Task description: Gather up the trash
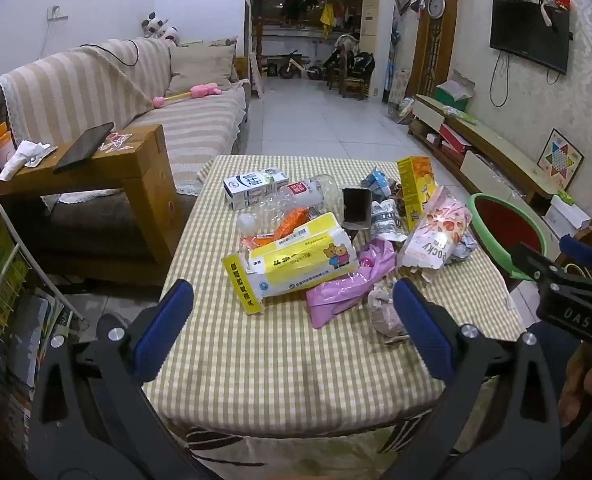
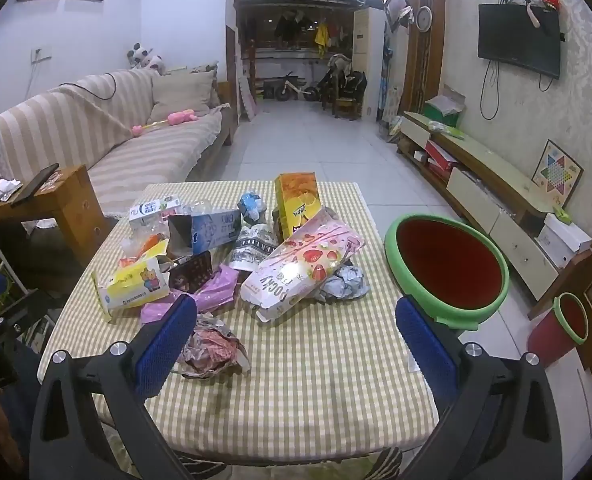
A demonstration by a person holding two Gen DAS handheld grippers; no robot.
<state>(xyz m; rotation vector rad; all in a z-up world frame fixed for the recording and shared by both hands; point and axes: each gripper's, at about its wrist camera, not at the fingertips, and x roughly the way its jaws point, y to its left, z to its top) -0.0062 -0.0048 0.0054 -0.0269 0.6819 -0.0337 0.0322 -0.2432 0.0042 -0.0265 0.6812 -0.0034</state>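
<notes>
A heap of trash lies on the checked tablecloth (image 1: 280, 360) (image 2: 303, 380): a yellow-and-white bear packet (image 1: 299, 260) (image 2: 136, 284), a pink bag (image 1: 347, 284) (image 2: 212, 292), a pink Pocky box (image 1: 435, 236) (image 2: 303, 268), a clear bottle (image 1: 296, 196), a milk carton (image 1: 252, 186) (image 2: 152, 210), a yellow box (image 1: 415, 188) (image 2: 297, 202) and a crumpled wrapper (image 1: 387, 312) (image 2: 212, 348). A green-rimmed red bin (image 1: 507, 232) (image 2: 447, 268) stands at the table's right edge. My left gripper (image 1: 292, 312) and right gripper (image 2: 296, 324) are open and empty, near the table's front.
A striped sofa (image 1: 136, 92) with a wooden side table (image 1: 96, 168) stands on the left. A low TV cabinet (image 2: 487, 184) runs along the right wall. A smaller red bin (image 2: 563, 324) sits on the floor at the right.
</notes>
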